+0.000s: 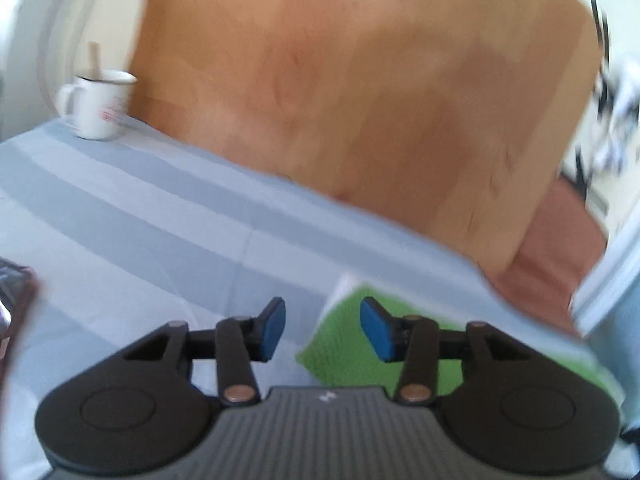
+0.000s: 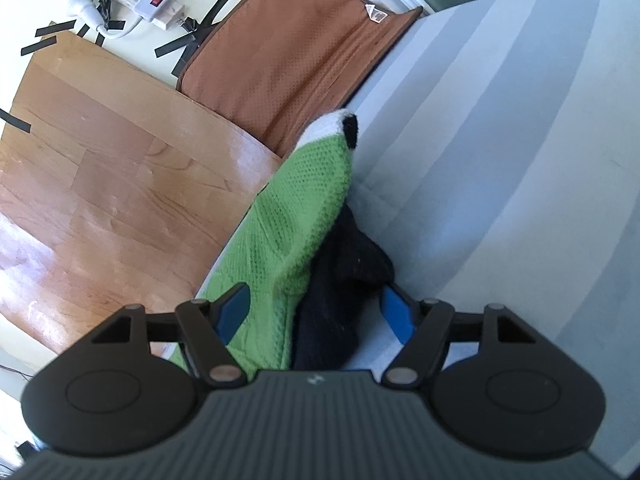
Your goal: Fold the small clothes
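Nearest the right wrist camera, the right tool [image 2: 314, 314] stands wide with a green knit sock [image 2: 288, 224] and a dark garment [image 2: 340, 296] bunched between its 2 blue pads; whether the pads actually press on the cloth I cannot tell, since both pads show partly clear of it. The sock lies along the edge of the striped blue-grey cloth [image 2: 500, 168] covering the worktop, its white and black tip pointing away toward a brown mat [image 2: 288, 60]. In the left wrist view the left tool [image 1: 323, 330] is released, nothing between its pads, with the sock [image 1: 340, 356] just under its right-hand pad. To fold well, I judge the left tool should take the far tip, the right should pin the near end, and the tip should be carried back so the edges meet squarely. A white mug [image 1: 100, 106] bears red markings too blurred to read; the mat's small tag [image 2: 374, 12] is likewise illegible.
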